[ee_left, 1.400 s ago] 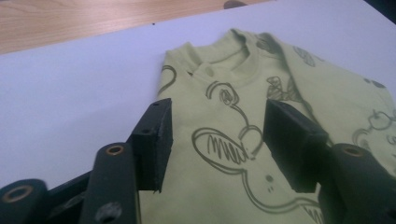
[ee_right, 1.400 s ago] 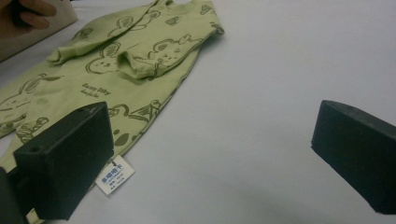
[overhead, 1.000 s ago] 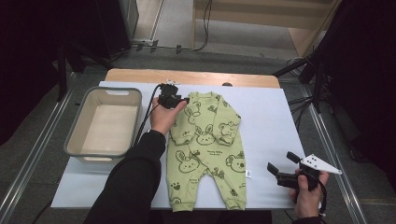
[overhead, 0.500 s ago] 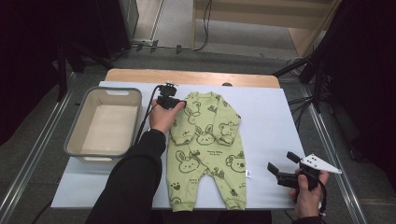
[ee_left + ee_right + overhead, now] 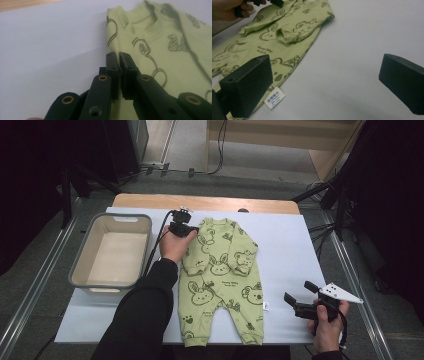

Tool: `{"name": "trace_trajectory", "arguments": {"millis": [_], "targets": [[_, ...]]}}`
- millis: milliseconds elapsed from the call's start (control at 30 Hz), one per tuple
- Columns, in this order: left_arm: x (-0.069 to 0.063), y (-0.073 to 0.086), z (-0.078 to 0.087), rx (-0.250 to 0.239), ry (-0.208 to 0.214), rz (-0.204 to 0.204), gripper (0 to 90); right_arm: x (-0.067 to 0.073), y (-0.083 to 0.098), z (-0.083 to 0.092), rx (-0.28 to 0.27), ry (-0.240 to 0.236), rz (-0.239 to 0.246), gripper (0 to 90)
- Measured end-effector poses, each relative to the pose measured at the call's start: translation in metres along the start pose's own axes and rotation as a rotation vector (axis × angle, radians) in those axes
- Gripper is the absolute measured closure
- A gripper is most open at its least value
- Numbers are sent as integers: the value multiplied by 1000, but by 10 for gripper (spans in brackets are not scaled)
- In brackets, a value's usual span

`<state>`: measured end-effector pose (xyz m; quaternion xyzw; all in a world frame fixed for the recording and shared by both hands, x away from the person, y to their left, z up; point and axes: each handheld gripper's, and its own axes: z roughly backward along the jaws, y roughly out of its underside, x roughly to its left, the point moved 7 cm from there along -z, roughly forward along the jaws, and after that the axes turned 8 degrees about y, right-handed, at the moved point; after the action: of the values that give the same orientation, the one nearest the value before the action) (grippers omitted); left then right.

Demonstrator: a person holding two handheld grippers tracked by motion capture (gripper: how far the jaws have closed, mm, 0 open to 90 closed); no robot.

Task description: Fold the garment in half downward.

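**A:** Looking down at the worktop (image 5: 300, 245), what is done so far?

**B:** A light green baby romper (image 5: 220, 280) printed with animals lies flat on the white cover, neck away from the person, legs toward them. Both sleeves are folded in across the chest. The legs are not yet folded up, and the grey basin (image 5: 80, 265) left of it has nothing in it — so my judgement is an early stage of folding, with most of it left.

**A:** Where is the left tool?

**B:** The left tool (image 5: 181, 227) sits at the romper's shoulder edge nearest the basin, just beside the collar. Its jaws have just been closing, and in the left gripper view the left tool (image 5: 120, 56) is clamped together on the fabric's edge at that shoulder.

**A:** And the right?

**B:** The right tool (image 5: 297, 297) hovers above bare worktop, well apart from the romper — off to the side of its leg, near the small white label (image 5: 275, 97). Its jaws gape wide with nothing between them.
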<state>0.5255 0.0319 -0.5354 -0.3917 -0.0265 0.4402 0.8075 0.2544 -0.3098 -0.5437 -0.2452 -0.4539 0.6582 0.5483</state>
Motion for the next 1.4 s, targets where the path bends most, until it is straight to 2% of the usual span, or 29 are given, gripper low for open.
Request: {"name": "trace_trajectory", "arguments": {"millis": [233, 433, 633, 900, 933, 1000, 1033, 1067, 1133, 1200, 1267, 1300, 1400], "targets": [[-7, -6, 8, -33, 34, -6, 864, 6, -18, -11, 7, -25, -13, 0], [-11, -7, 11, -44, 56, -14, 864, 17, -43, -27, 4, -59, 12, 0], [-14, -8, 12, -50, 71, -14, 864, 28, -76, -52, 4, -93, 39, 0], [-14, -9, 15, -48, 59, -18, 863, 34, -100, -91, 41, -124, 37, 0], [-15, -9, 15, -48, 59, -21, 863, 34, -103, -96, 43, -121, 35, 16], [-16, -10, 15, -50, 63, -25, 863, 31, -109, -106, 33, -70, 18, 194], [-16, -10, 15, -49, 61, -26, 863, 30, -111, -110, 32, -47, 7, 210], [-16, -10, 15, -49, 63, -27, 863, 30, -113, -115, 36, -47, -1, 213], [-15, -9, 15, -47, 58, -29, 863, 30, -117, -125, 55, -47, -6, 323], [-14, -9, 14, -39, 47, -30, 863, 28, -119, -136, 77, -14, 11, 393], [-14, -9, 13, -43, 52, -18, 863, 28, -120, -146, 100, -17, 6, 460], [-14, -9, 13, -46, 55, -18, 863, 28, -121, -153, 117, -34, -4, 469], [-14, -9, 14, -36, 42, -35, 862, 27, -122, -170, 144, -44, -13, 508]]}}
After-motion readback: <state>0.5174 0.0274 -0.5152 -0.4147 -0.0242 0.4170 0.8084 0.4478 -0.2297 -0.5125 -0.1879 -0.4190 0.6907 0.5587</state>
